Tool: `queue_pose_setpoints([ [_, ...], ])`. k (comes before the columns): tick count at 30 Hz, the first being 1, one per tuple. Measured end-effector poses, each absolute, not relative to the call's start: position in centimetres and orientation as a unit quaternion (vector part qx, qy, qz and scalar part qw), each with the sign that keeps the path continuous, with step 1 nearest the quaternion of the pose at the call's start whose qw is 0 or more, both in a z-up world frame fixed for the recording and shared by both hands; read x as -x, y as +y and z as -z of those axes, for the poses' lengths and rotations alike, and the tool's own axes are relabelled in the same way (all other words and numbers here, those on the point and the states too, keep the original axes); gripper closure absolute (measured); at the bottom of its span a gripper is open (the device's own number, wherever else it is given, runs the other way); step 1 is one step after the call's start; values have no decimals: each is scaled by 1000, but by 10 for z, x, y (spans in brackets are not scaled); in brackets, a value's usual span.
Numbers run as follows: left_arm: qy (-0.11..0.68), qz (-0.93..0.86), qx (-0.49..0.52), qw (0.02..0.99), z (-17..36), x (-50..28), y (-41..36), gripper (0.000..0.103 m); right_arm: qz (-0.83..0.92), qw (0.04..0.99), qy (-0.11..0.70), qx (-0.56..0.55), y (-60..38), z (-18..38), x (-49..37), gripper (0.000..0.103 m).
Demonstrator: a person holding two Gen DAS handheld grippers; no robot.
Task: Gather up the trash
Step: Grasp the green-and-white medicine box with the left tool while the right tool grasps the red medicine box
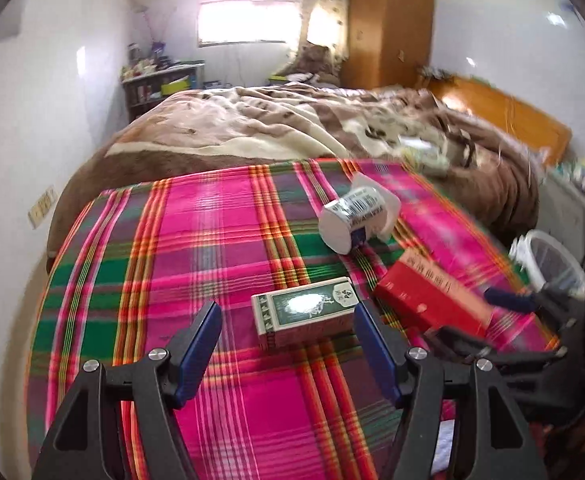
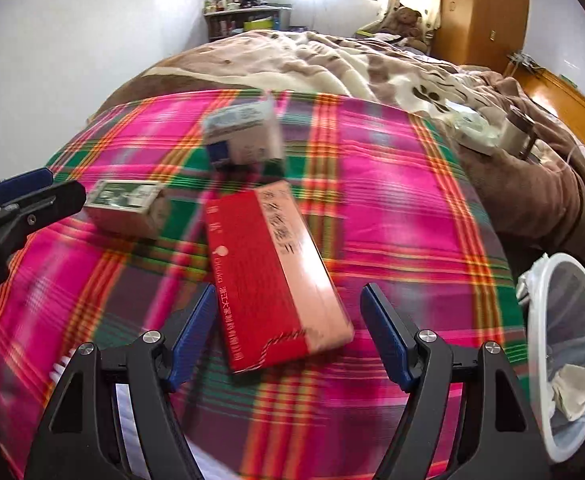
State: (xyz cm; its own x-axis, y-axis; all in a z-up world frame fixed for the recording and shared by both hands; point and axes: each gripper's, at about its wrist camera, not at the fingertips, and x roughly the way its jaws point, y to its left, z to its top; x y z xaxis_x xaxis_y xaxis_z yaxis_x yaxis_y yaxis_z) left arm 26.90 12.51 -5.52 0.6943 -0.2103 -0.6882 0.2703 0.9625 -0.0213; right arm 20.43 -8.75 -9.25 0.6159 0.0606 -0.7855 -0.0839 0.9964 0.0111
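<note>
On the pink plaid cloth [image 1: 196, 240] lies a green and white box [image 1: 304, 312], its near end between the fingertips of my left gripper [image 1: 286, 314]. That gripper is open, and a gap shows at its left pad. Beyond the box a white cup [image 1: 356, 216] lies on its side. To the right is a red box [image 2: 276, 276], which sits between the fingers of my open right gripper [image 2: 290, 300] with a gap on each side. The green box [image 2: 126, 204] and the left gripper [image 2: 48, 190] also show at the left of the right wrist view.
A white-lined bin [image 2: 572, 312] with crumpled paper inside stands off the bed's right edge. A rumpled brown blanket [image 1: 292, 120] covers the far part of the bed, with small items [image 2: 488, 132] on it. A wooden wardrobe [image 1: 388, 20] and a shelf [image 1: 160, 84] stand at the back.
</note>
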Motion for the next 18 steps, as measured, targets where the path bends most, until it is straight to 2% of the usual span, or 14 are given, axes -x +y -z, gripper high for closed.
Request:
queue_pose_setpoints([
  [6, 399, 150, -104, 898, 70, -287, 107, 35, -53, 896, 442, 3, -101, 94, -210, 28],
  [10, 408, 154, -146, 888, 80, -294, 101, 35, -93, 888, 449, 34, -90, 99, -217, 28],
  [18, 407, 163, -159, 885, 83, -310, 94, 35, -93, 889, 444, 65, -88, 98, -229, 28],
])
